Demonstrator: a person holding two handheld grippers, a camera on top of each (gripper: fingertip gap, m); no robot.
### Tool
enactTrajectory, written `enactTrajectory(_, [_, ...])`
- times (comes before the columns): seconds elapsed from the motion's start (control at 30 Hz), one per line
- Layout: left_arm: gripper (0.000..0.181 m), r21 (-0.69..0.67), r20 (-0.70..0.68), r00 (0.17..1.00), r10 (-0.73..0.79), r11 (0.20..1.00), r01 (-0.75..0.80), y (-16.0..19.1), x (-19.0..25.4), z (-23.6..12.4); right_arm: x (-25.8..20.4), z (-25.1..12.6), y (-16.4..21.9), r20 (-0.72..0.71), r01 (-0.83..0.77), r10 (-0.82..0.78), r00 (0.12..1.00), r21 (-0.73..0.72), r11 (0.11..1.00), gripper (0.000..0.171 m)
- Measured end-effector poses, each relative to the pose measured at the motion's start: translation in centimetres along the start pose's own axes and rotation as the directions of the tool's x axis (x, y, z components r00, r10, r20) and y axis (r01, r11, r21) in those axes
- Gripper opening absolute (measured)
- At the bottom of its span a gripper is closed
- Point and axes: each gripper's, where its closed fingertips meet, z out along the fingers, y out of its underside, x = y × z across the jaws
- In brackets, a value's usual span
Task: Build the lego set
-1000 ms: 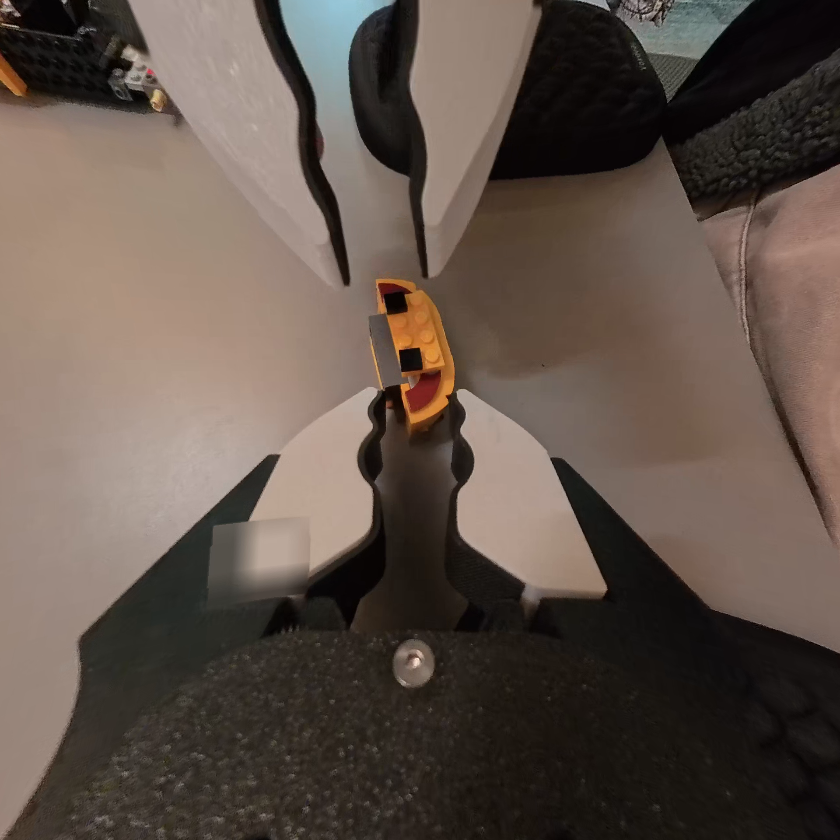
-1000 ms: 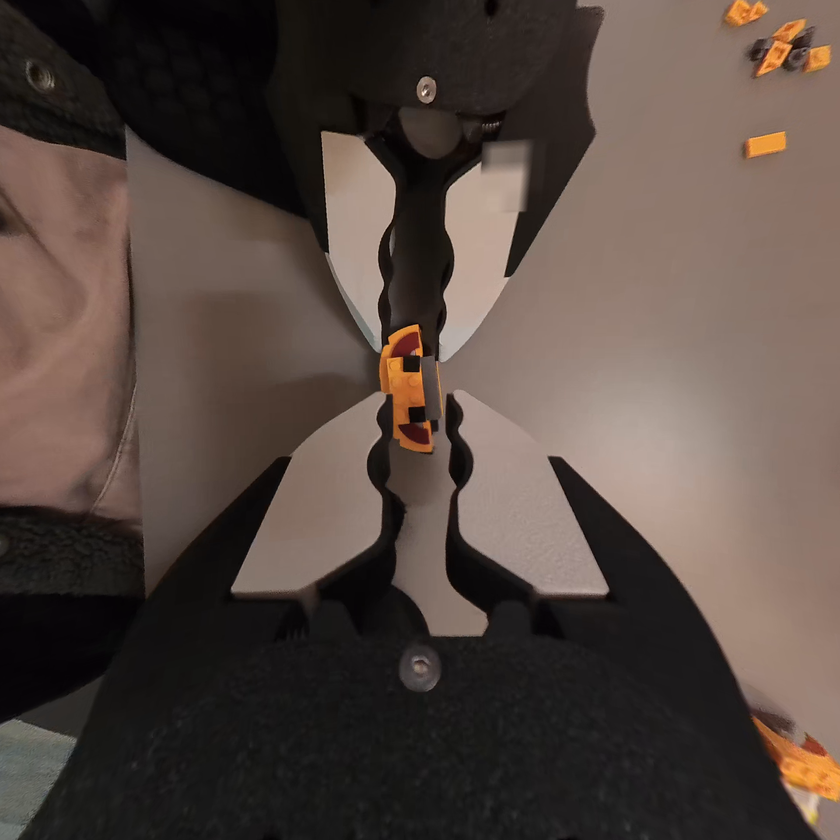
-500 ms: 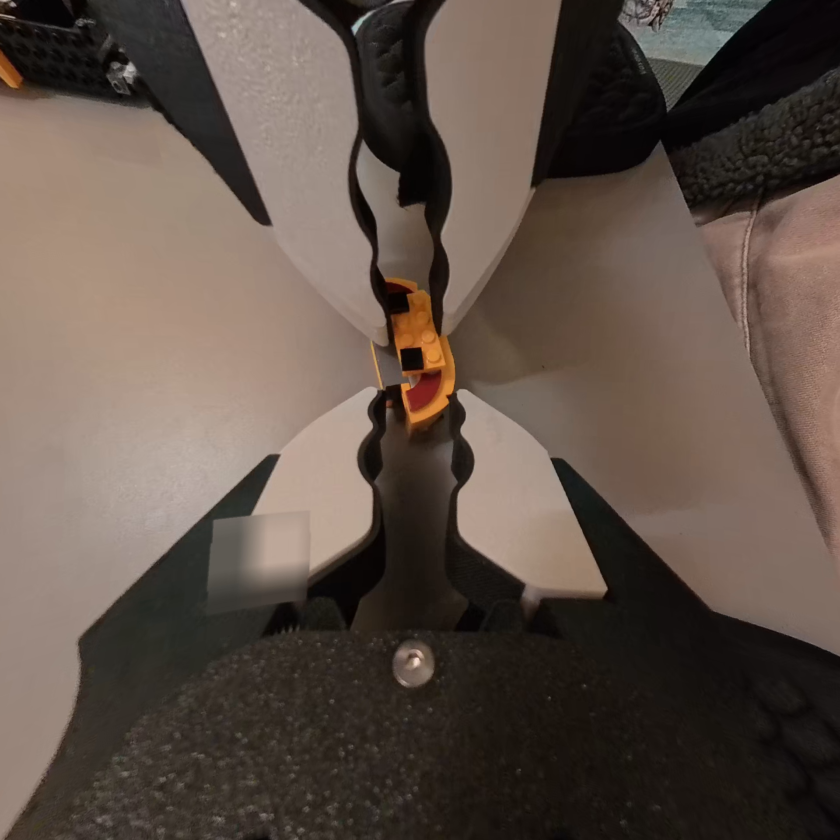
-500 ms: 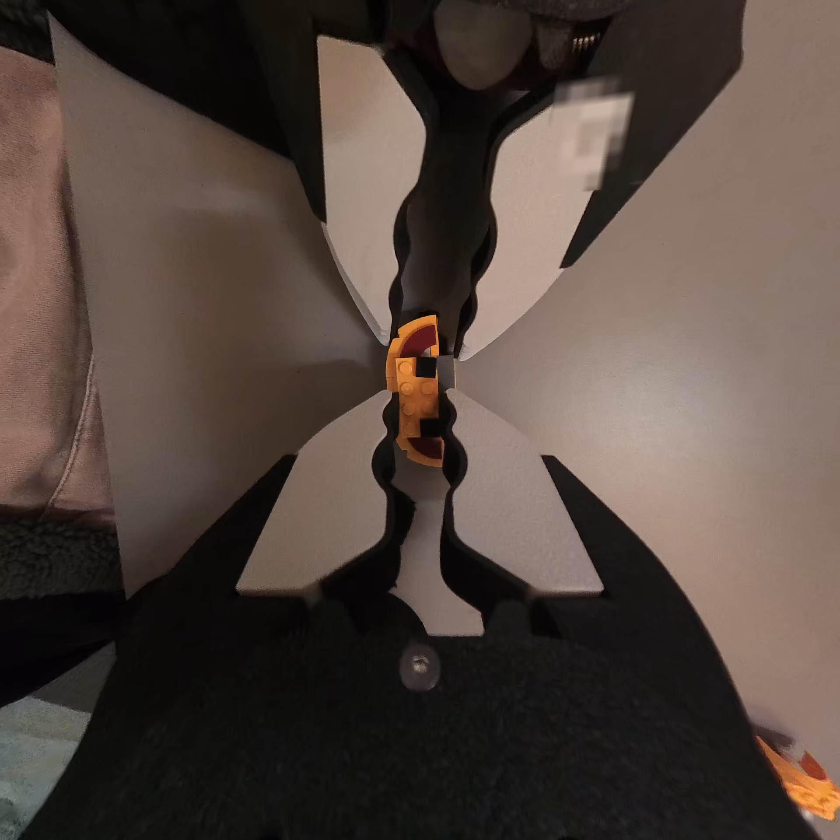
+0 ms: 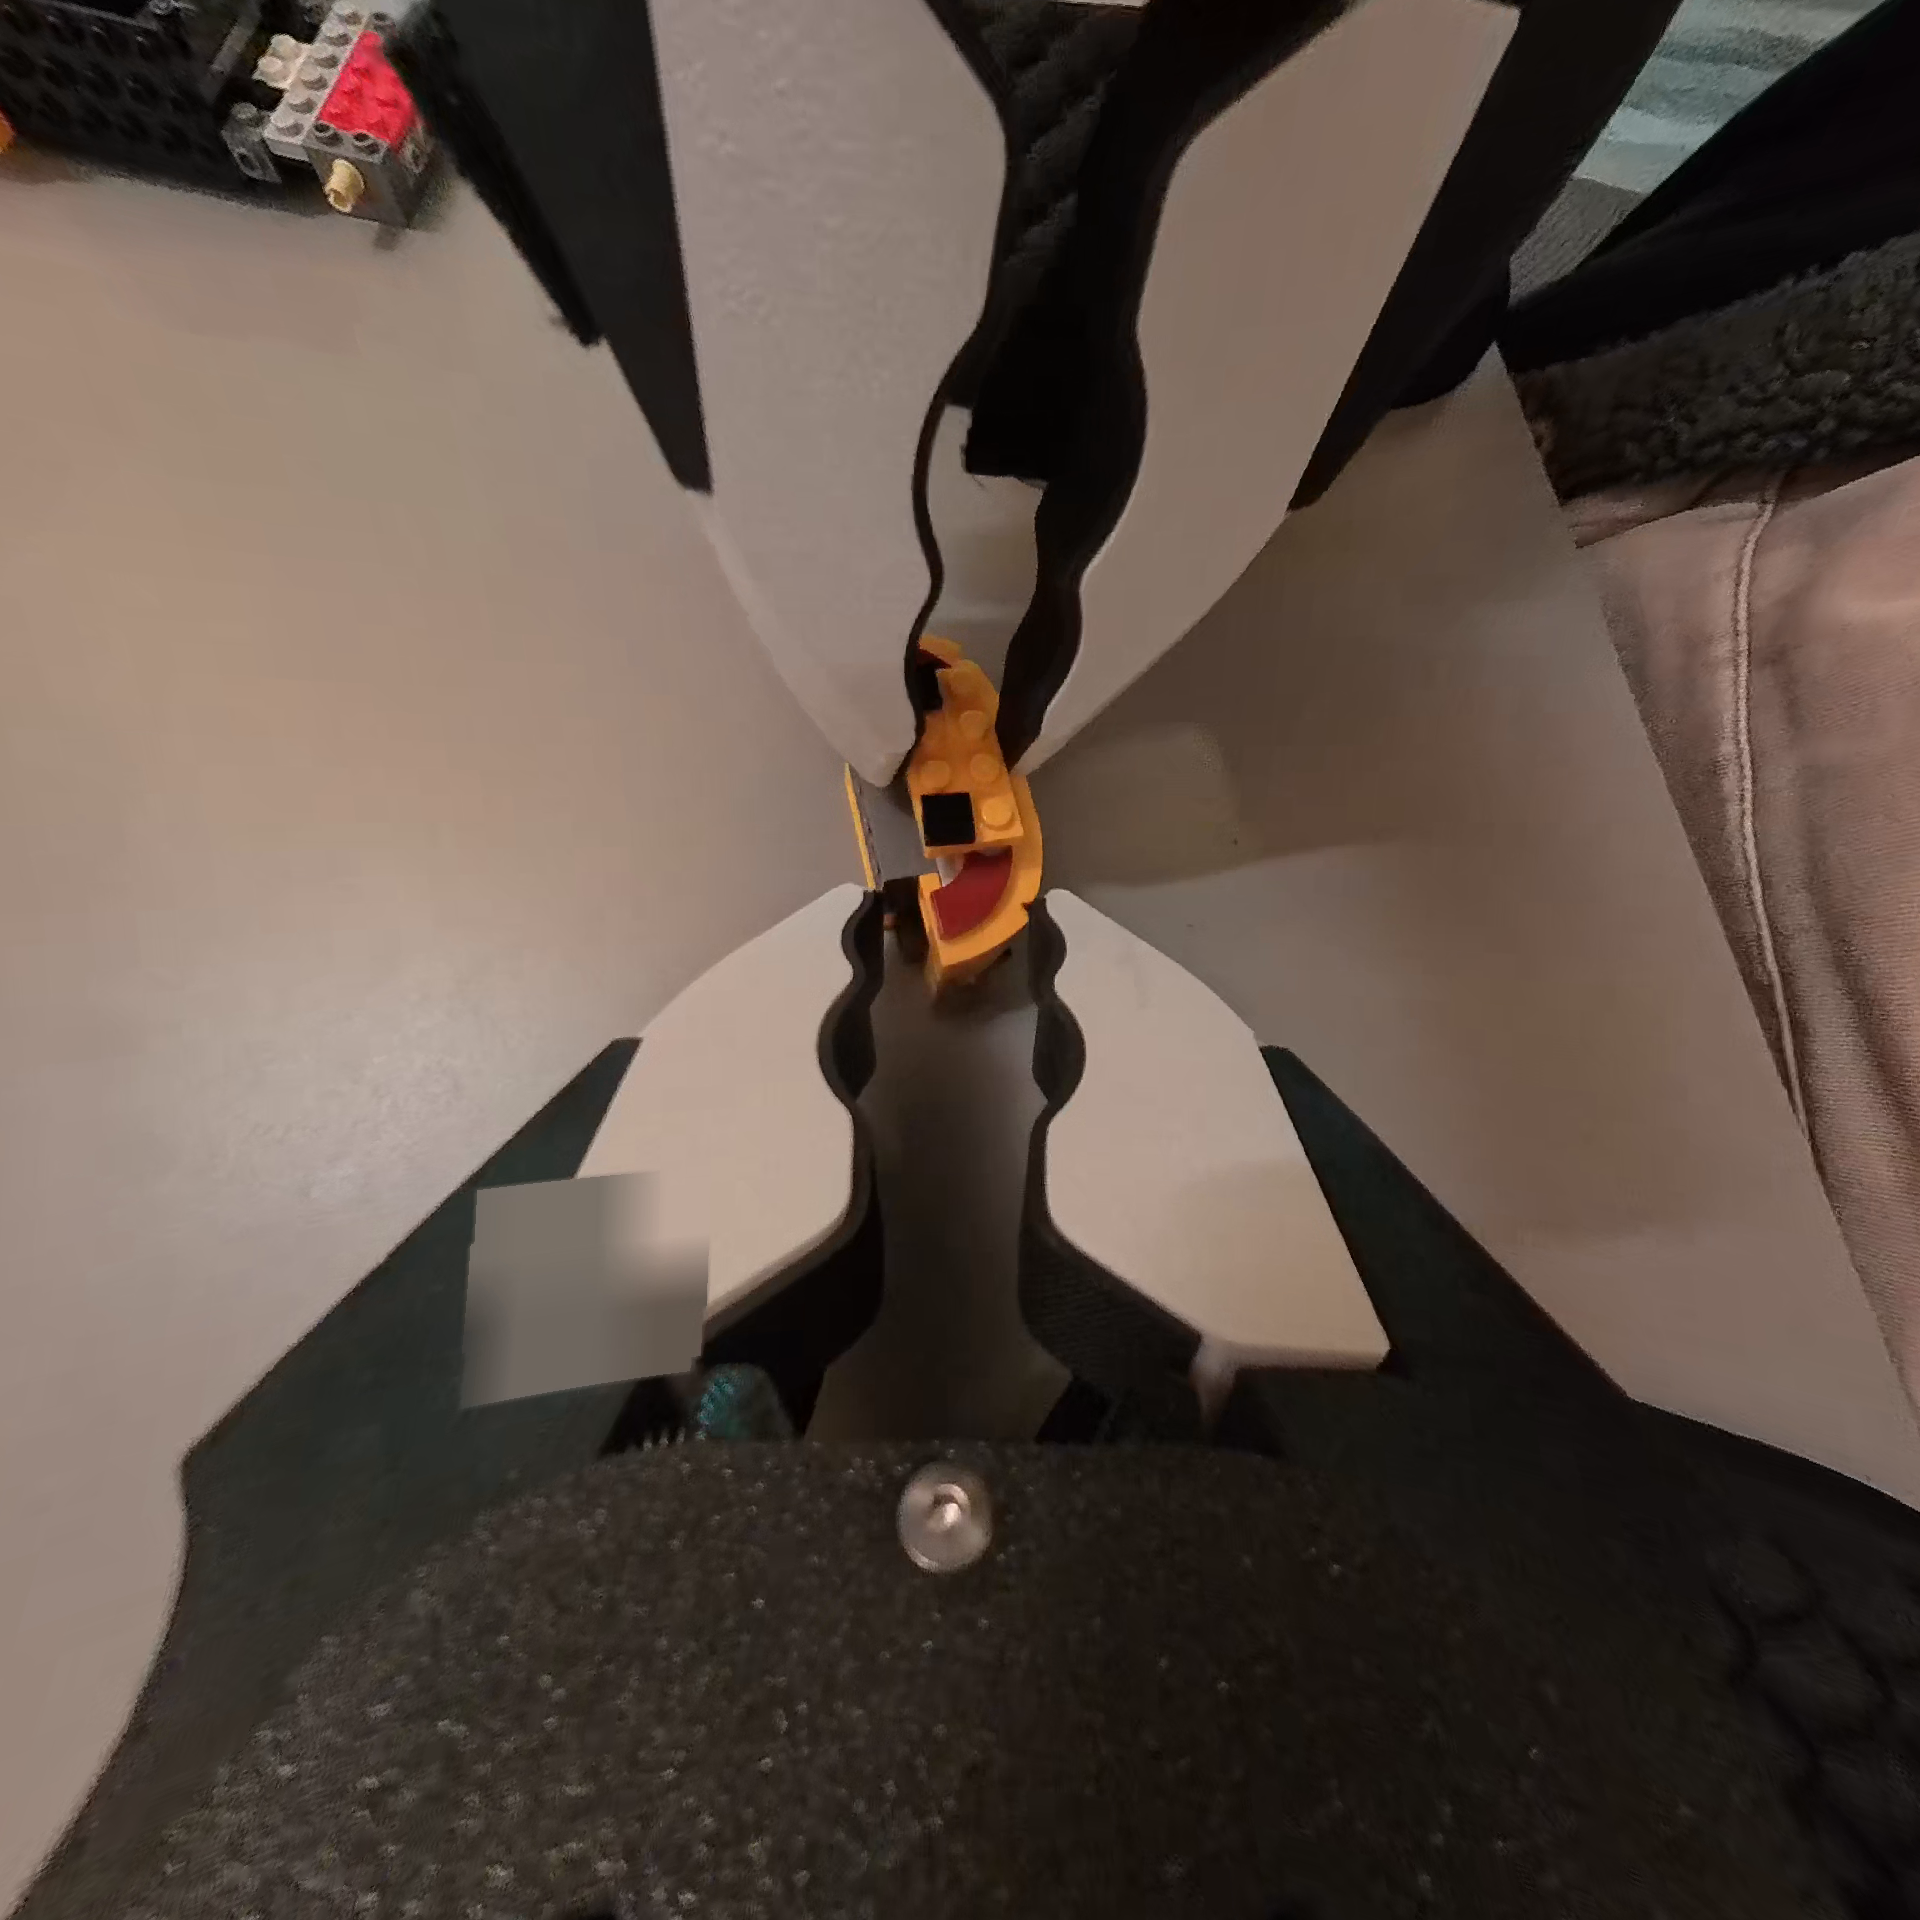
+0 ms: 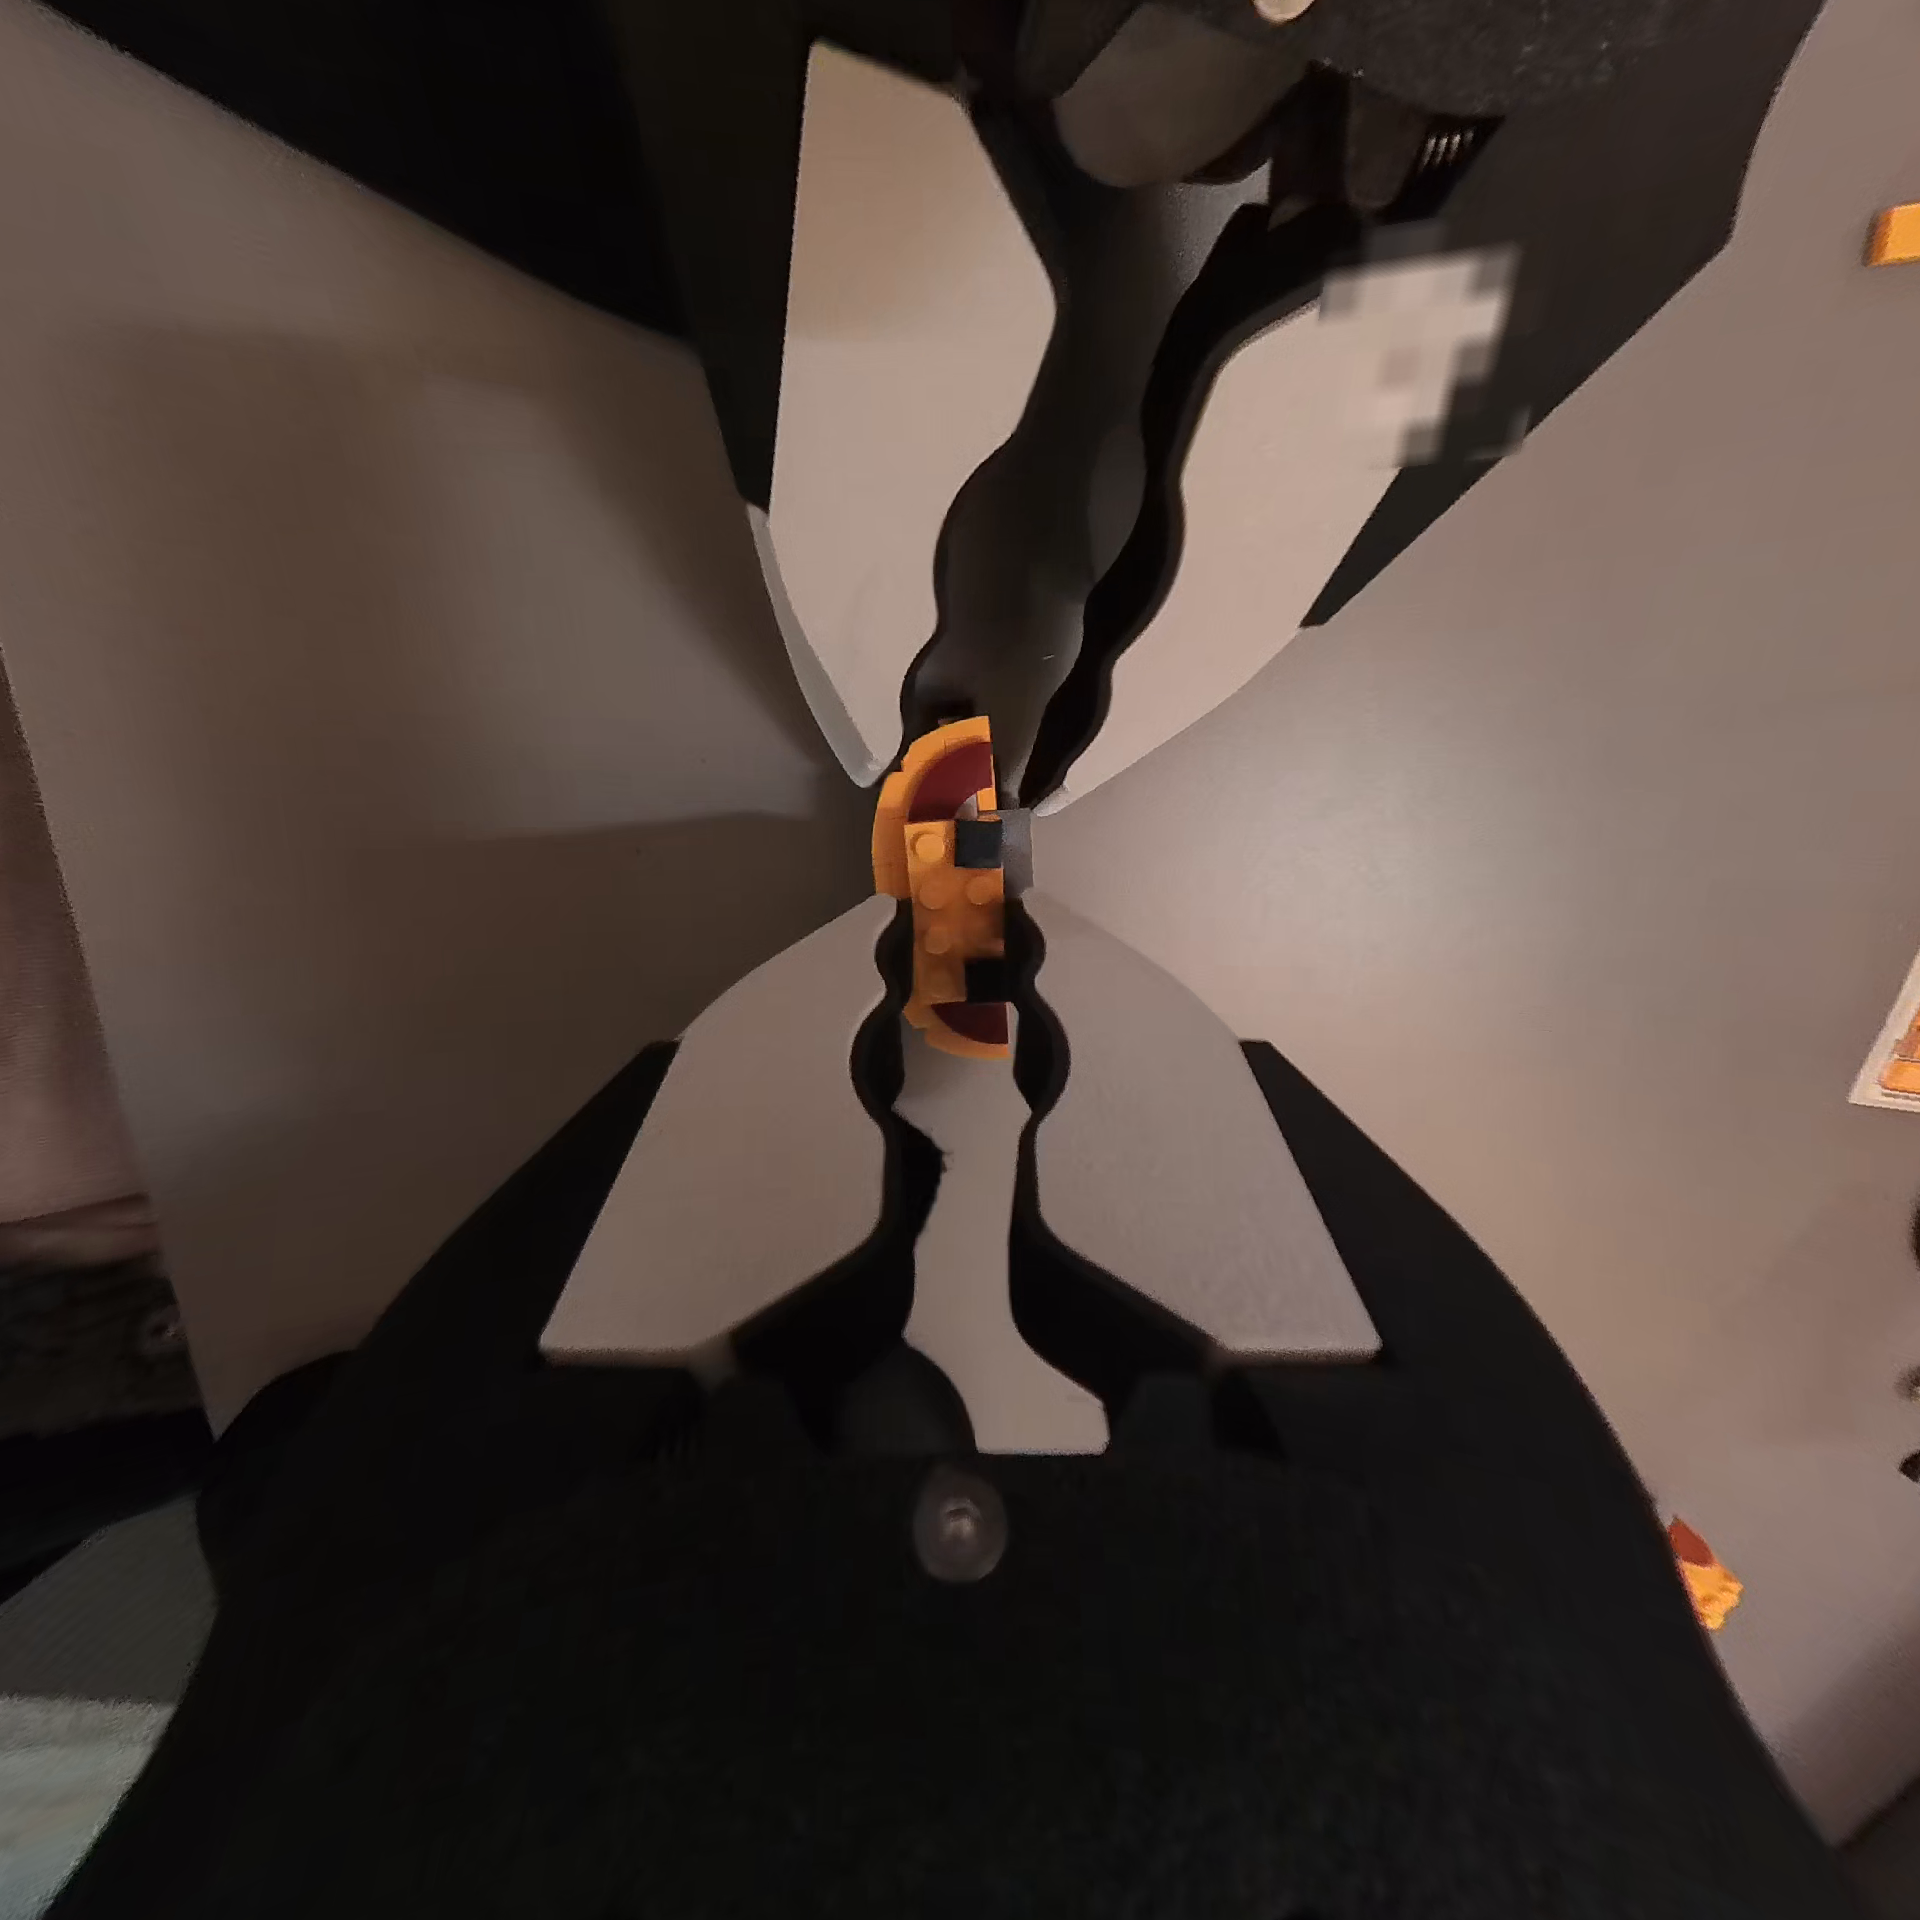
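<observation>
A small orange lego assembly [image 5: 971, 821] with dark red curved parts, black squares and a grey plate hangs above the pale table [image 5: 312, 727]. My left gripper [image 5: 951, 920] is shut on its near end. My right gripper [image 5: 951, 769] comes in from the far side, and its jaws sit tight around the other end. In the right wrist view the same assembly [image 6: 951, 914] lies between my right gripper [image 6: 961, 935] fingers, with the left gripper [image 6: 956, 795] opposite, tip to tip.
A black lego build with red and grey bricks [image 5: 312, 104] stands at the far left of the table. Loose orange pieces [image 6: 1704, 1579] and a paper sheet [image 6: 1901, 1049] lie to the right. A person's clothed legs [image 5: 1766, 831] border the table edge.
The right gripper has moved in from the far side over the assembly's free end and closed on it. The left gripper has kept its hold.
</observation>
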Motion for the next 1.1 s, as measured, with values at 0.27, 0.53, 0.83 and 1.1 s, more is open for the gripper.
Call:
enactTrajectory(0.27, [0.026, 0.002, 0.049, 0.997, 0.057, 0.998, -0.057, 0.0, -0.2, -0.1, -0.1, -3.0, -0.5, -0.022, -0.106, 0.122, 0.992, 0.368, 0.924, 0.027])
enactTrajectory(0.53, [0.026, 0.002, 0.148, 0.962, 0.228, 0.973, -0.231, -0.4, -0.3, 0.1, -0.5, -1.6, -1.2, -0.176, 0.022, 0.062, 0.983, 0.439, 0.898, 0.014])
enactTrajectory(0.83, [0.026, 0.012, 0.120, 0.970, 0.210, 0.977, -0.213, -0.4, -0.1, 0.2, 0.2, -1.0, -1.5, -0.060, 0.032, -0.009, 0.998, 0.390, 0.920, 0.013])
enactTrajectory(1.1, [0.021, 0.132, 0.106, 0.988, 0.113, 0.983, -0.126, -2.0, -0.2, -0.9, 0.6, -0.7, -1.5, 0.042, -0.013, -0.003, 0.999, 0.376, 0.926, 0.009])
